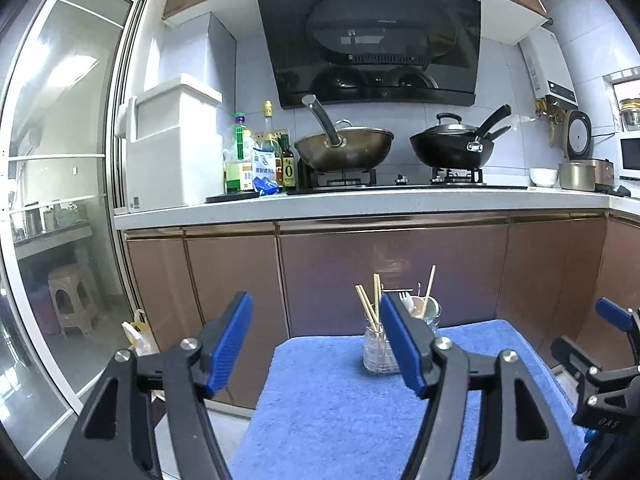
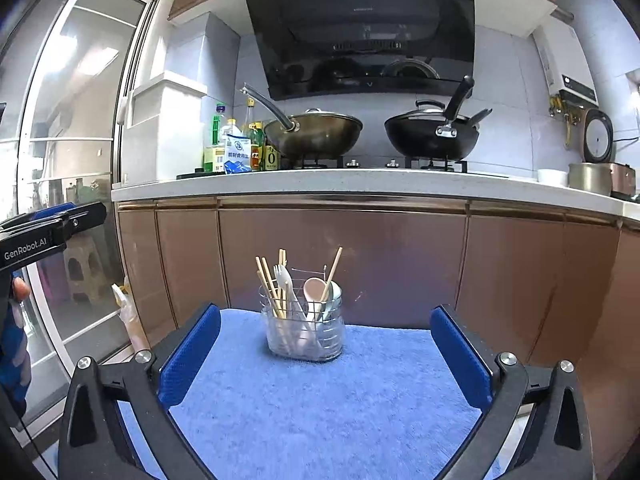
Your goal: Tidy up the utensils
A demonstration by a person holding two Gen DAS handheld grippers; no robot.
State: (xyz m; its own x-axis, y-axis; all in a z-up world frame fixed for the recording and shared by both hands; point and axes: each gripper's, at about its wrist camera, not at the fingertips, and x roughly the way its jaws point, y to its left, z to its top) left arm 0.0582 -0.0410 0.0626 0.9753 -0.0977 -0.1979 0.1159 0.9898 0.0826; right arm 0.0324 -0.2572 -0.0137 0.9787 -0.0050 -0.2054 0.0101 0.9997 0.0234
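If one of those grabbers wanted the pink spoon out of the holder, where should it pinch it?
Probably on the spoon's bowl, coming from above: it stands bowl-up, handle buried in the holder, with a chopstick leaning close on its right. Both grippers are open and hold nothing.

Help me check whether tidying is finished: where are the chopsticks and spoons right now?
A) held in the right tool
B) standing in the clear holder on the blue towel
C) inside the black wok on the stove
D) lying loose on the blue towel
B: the chopsticks and spoons stand upright in the clear holder on the blue towel, and both tools are open and hold nothing.
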